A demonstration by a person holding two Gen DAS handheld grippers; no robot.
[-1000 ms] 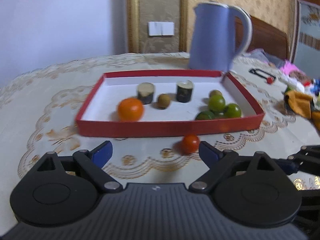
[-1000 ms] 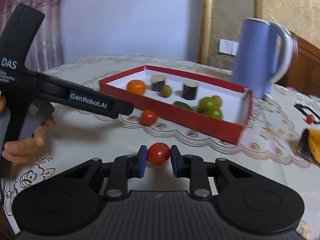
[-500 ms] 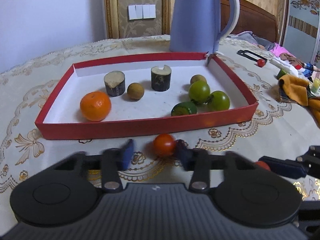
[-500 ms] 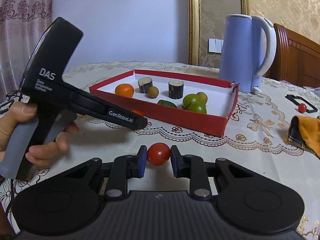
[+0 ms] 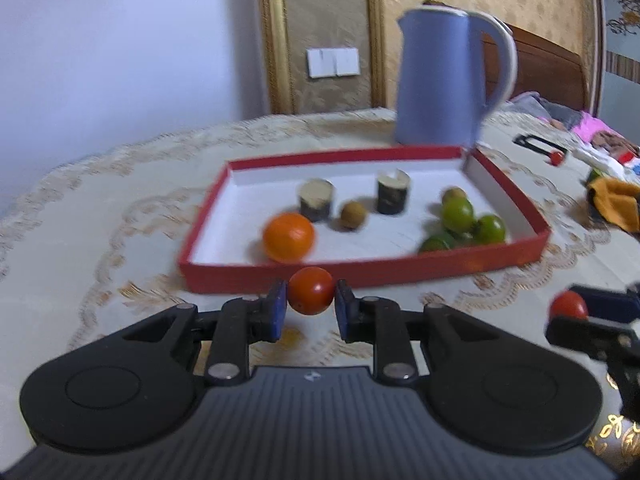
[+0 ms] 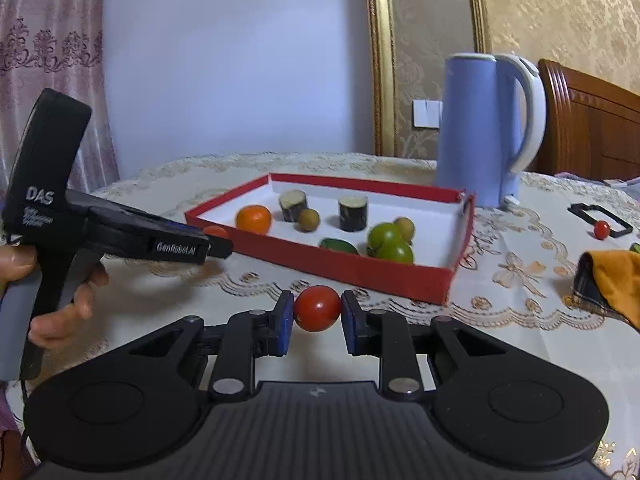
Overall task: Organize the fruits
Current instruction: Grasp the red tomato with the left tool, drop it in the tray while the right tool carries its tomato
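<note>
My left gripper is shut on a red cherry tomato, held above the cloth just before the red tray's near wall. My right gripper is shut on a second red cherry tomato, held above the table in front of the tray. The tray holds an orange, two dark cut cylinders, a small brown fruit and several green fruits. The right gripper's tomato also shows at the right edge of the left wrist view.
A blue kettle stands behind the tray. An orange cloth, a black clip and a small red tomato lie on the lace tablecloth to the right. The left gripper's body and the hand on it fill the left of the right wrist view.
My left gripper closed on the tomato that lay before the tray and lifted it. My right gripper kept hold of its tomato and shifted slightly.
</note>
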